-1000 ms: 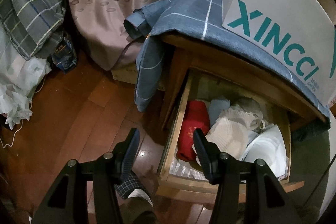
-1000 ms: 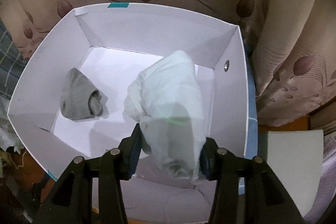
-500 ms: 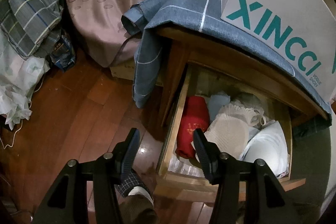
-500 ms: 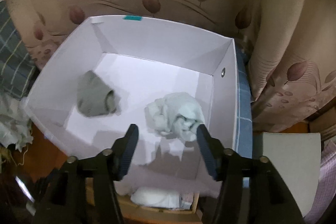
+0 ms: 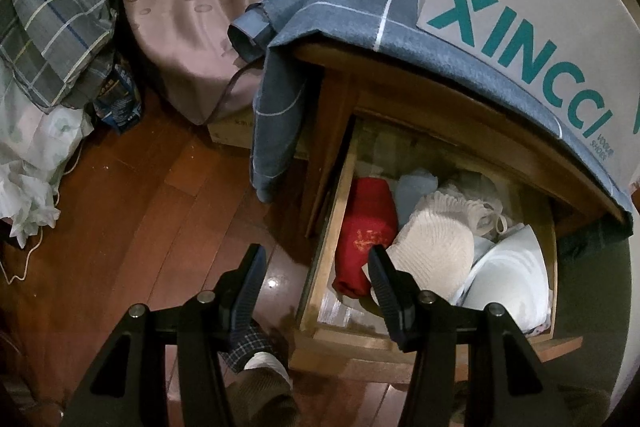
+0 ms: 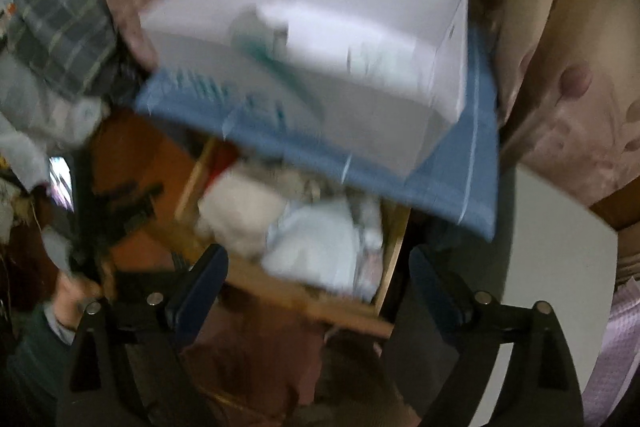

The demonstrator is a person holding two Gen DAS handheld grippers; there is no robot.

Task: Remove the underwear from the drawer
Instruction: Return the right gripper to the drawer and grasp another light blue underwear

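Observation:
The open wooden drawer (image 5: 320, 267) holds a red garment (image 5: 366, 231), a cream ribbed piece (image 5: 434, 251), a pale blue piece (image 5: 416, 189) and white underwear (image 5: 508, 275). My left gripper (image 5: 316, 267) is open and empty, above the drawer's front left corner. My right gripper (image 6: 318, 271) is open and empty, above the drawer (image 6: 304, 297), where cream (image 6: 240, 215) and pale blue (image 6: 320, 247) garments show through blur. The white box (image 6: 360, 39) on the nightstand sits behind it; its contents are blurred.
The white XINCCI box (image 5: 520, 7) stands on a blue checked cloth (image 5: 360, 11) draped over the nightstand. A leaf-pattern curtain (image 5: 192, 7), plaid bedding (image 5: 52, 7) and white bags (image 5: 36, 155) lie left on the wooden floor (image 5: 140, 207). A person's foot (image 5: 260, 359) is below the left gripper.
My right gripper let go of the white garment in the box, then pulled back and down toward the drawer. The left gripper stayed open and shifted slightly.

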